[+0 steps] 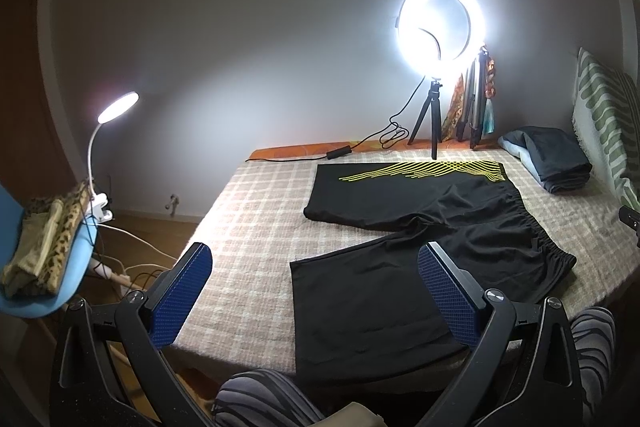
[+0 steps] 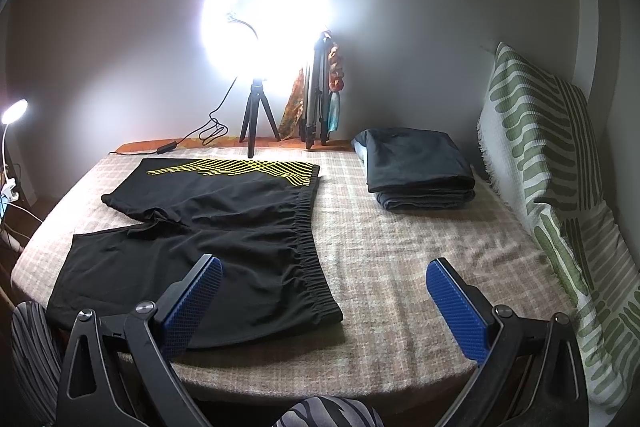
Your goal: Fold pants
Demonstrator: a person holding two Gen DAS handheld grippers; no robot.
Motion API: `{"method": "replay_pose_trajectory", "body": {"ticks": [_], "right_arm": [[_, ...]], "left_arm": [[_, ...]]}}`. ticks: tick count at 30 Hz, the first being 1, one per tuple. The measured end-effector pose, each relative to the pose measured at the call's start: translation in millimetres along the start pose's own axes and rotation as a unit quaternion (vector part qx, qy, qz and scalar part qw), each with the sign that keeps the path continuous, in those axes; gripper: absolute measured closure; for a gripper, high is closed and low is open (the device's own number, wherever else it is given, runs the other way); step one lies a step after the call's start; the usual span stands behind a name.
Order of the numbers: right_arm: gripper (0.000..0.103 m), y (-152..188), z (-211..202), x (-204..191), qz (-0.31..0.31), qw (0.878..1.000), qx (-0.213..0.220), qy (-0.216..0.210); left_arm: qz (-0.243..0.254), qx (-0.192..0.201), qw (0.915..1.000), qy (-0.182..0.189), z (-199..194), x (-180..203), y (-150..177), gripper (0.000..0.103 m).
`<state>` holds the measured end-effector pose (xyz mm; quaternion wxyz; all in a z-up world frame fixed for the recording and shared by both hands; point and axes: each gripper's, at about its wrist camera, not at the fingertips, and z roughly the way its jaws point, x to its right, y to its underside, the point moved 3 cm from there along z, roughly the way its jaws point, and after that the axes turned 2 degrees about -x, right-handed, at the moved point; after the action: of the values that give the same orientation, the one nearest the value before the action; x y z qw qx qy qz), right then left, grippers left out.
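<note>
Pants (image 1: 420,227), black, spread flat on the plaid bed (image 1: 248,211) just ahead of both hand-held grippers, left (image 1: 316,291) and right (image 2: 324,303), each spread wide and holding nothing. Only from the left: a blue chair (image 1: 76,267) with clip lamp (image 1: 118,107). Only from the right: a green-patterned cushion (image 2: 552,163) beside folded clothes (image 2: 416,167), ring light (image 2: 264,15) beyond.

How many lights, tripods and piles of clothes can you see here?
Lights: 2, ring light, desk lamp
Tripods: 2, black tripod, grey tripod
Clothes on the bed: 2, black shorts spread flat, folded pile
Total: 6
</note>
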<state>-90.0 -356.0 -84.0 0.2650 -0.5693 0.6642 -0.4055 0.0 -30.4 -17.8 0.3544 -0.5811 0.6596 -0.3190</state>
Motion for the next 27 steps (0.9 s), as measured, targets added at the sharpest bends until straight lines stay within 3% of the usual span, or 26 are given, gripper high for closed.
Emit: {"method": "replay_pose_trajectory", "body": {"ticks": [22, 24, 27], "right_arm": [[0.001, -4, 14, -1, -0.031, 0.999, -0.004, -0.016], [0.004, -3, 20, -3, -0.048, 0.998, -0.009, -0.028], [0.010, 0, 32, -11, -0.085, 0.995, -0.026, -0.050]], "left_arm": [[0.019, -0.007, 0.9998, 0.004, 15, -8, 8, 0.001], [0.029, -0.015, 0.9993, 0.020, 21, -8, 10, 0.001], [0.042, -0.016, 0.9961, 0.076, 27, -11, 15, 0.001]]}}
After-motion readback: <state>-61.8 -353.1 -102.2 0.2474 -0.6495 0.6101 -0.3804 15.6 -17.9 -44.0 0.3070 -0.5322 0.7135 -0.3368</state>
